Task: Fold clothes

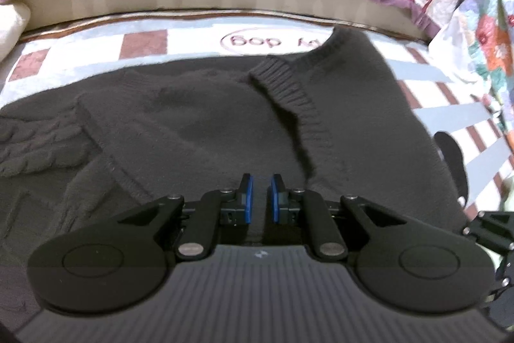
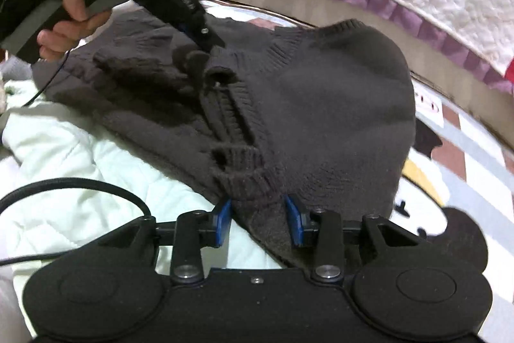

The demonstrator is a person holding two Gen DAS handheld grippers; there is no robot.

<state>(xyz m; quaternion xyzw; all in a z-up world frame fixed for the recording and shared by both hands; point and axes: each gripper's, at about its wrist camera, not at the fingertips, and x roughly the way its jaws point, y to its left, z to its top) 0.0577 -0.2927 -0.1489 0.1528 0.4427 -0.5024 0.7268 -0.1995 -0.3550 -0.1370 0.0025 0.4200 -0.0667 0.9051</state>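
Your left gripper [image 2: 213,49] angles steeply down, its jaws pressed nearly together on a fold of the dark grey knit sweater [image 2: 337,105] near the ribbed neckline; your hand [image 2: 69,21] grips its handle. Your right gripper [image 2: 258,221] stands half spread, the sweater's hem between its blue pads [image 2: 225,222], contact unclear. The sweater lies on a checked sheet [image 1: 144,44]; printing there reads only partly, upside down.

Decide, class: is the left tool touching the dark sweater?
Touching. The right wrist view shows the left tool with its tip sunk into bunched knit of the dark sweater beside the collar.
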